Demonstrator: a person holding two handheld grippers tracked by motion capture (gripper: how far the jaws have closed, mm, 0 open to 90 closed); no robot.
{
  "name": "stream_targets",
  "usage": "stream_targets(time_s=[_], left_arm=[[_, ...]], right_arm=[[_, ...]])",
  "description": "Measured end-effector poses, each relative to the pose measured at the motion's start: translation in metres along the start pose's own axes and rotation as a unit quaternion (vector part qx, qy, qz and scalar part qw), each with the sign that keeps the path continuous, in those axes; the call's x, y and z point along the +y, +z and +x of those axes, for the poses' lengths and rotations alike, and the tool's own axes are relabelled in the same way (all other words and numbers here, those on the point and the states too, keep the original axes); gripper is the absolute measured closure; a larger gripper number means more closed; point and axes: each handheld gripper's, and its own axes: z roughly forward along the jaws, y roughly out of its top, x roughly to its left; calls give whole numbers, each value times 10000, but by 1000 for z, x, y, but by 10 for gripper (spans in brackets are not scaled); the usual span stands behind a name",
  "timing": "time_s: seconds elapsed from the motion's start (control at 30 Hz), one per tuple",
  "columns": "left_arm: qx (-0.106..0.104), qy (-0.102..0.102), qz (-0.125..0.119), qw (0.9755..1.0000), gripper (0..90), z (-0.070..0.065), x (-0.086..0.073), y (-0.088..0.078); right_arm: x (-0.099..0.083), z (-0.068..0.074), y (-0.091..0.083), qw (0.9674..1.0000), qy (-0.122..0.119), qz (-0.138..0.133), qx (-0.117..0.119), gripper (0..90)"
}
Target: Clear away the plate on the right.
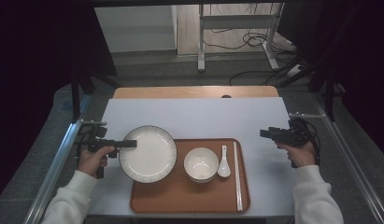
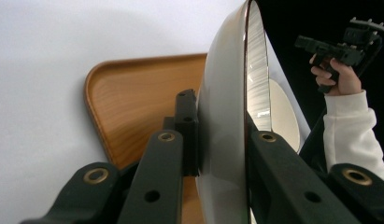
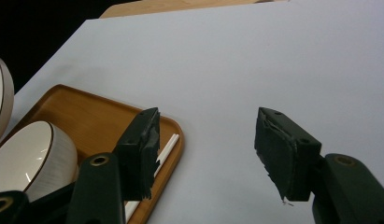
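My left gripper [image 1: 129, 144] jaws pinch the plate [image 1: 150, 154] rim between them; my right gripper [image 3: 206, 154] jaws stand spread, nothing between.

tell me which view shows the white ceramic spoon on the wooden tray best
The high view: the white ceramic spoon lies whole on the brown wooden tray, between the small white bowl and the white chopsticks. The two gripper views give no clear sight of it.
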Motion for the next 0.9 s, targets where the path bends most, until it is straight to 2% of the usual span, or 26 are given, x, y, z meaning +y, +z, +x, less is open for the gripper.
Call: stream_targets(time_s=[0.23,0.47,0.6,0.77,0.9], left_arm=[[-28,-59,99,9999,804,5,-9,5],[31,-99,389,9992,804,11,-22,16],[-99,-189,428,9989,805,16,-27,21],[-63,-115,674,9976,805,17,-30,30],[-155,-148,716,9972,804,18,-29,35]], right_arm=[[-1,-2,-3,10000,26,-32,34,405],[1,-3,1,10000,14,-37,83,405],[2,-3,2,10000,6,-30,85,405],[1,-5,-1,9999,46,-64,64,405],[1,-5,-2,9999,58,-83,53,406]])
